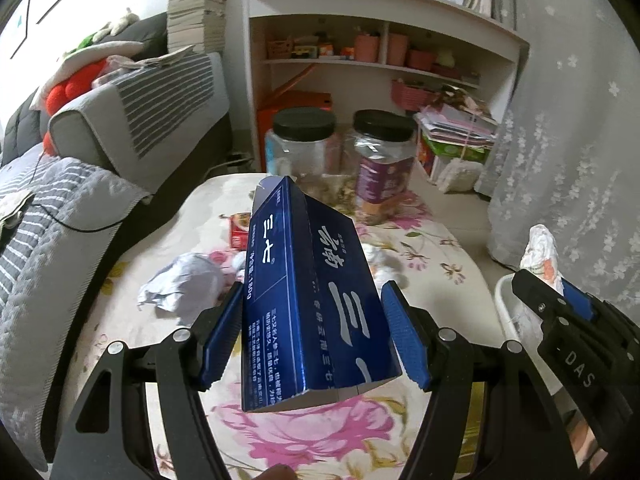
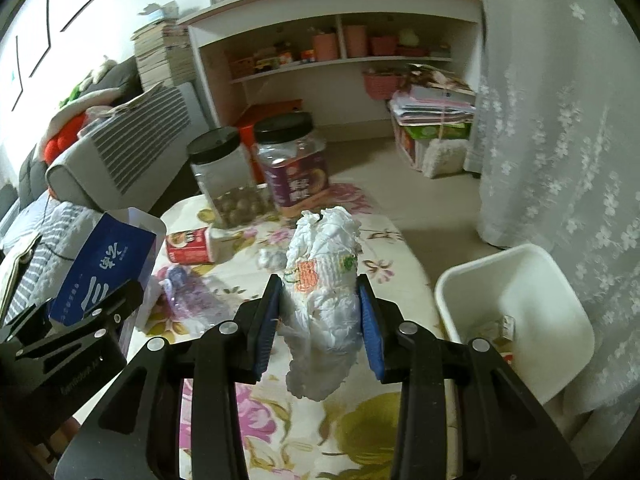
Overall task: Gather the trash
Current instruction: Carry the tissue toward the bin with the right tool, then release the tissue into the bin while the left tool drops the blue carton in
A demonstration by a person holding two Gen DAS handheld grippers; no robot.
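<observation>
Trash in both my grippers: left gripper clamps a light, stiff blue box across its sides, right gripper squeezes a soft crumpled diaper mid-body, over the table's near edge beside the white bin.

Black grippers, blue ribbed pads

Left view: you look down along your left gripper, close over the desk.
Right view: same, beside it.
Shared: desk, shelf.

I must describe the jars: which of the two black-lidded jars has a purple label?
The jar nearer the curtain; the other jar beside it is clear plastic, unlabelled.
</observation>
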